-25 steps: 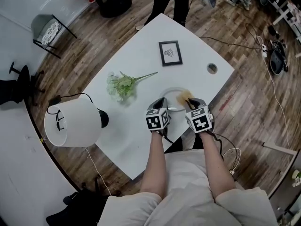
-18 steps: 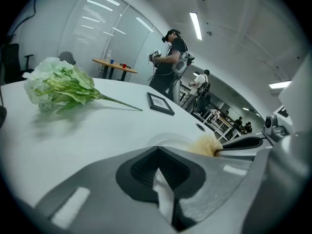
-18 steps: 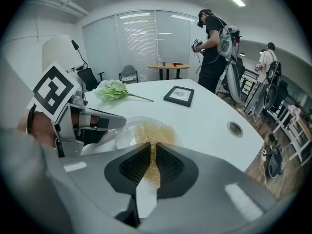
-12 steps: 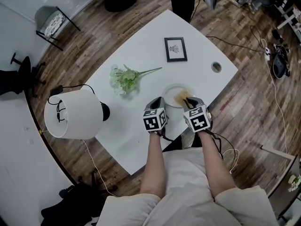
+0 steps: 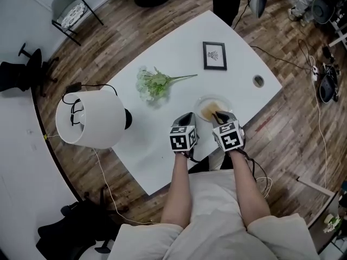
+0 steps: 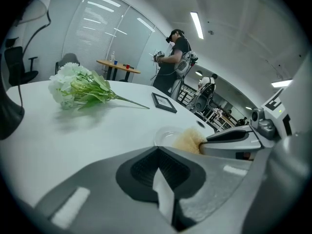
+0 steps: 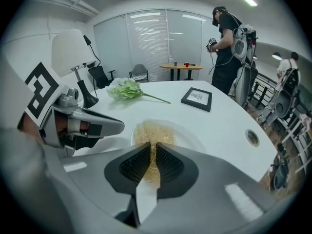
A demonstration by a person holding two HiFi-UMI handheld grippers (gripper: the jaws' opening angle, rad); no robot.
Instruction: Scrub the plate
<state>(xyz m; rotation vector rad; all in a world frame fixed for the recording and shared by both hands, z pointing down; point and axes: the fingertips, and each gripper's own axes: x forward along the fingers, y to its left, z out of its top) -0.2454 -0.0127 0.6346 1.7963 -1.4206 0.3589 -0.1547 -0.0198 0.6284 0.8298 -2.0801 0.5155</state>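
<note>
Plate (image 5: 214,101) location?
— On the white tabletop (image 5: 162,142), near its front edge, directly ahead of both units. Flowers (image 5: 154,84) and a picture frame (image 5: 214,56) lie farther back.
State of each hand-held gripper?
— Right hand-held gripper (image 5: 218,115): jaws clamped on a tan scrub pad (image 7: 150,133) resting in the plate. Left hand-held gripper (image 5: 188,116): jaws fully together, nothing between them, just left of the plate

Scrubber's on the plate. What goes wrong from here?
1. The plate is not clamped. The left tool is shut on nothing beside it, so scrubbing may slide the plate toward the nearby table edge.
2. The right tool pinches only a strip of the scrubber. A hard drag might pull the scrubber free.
</note>
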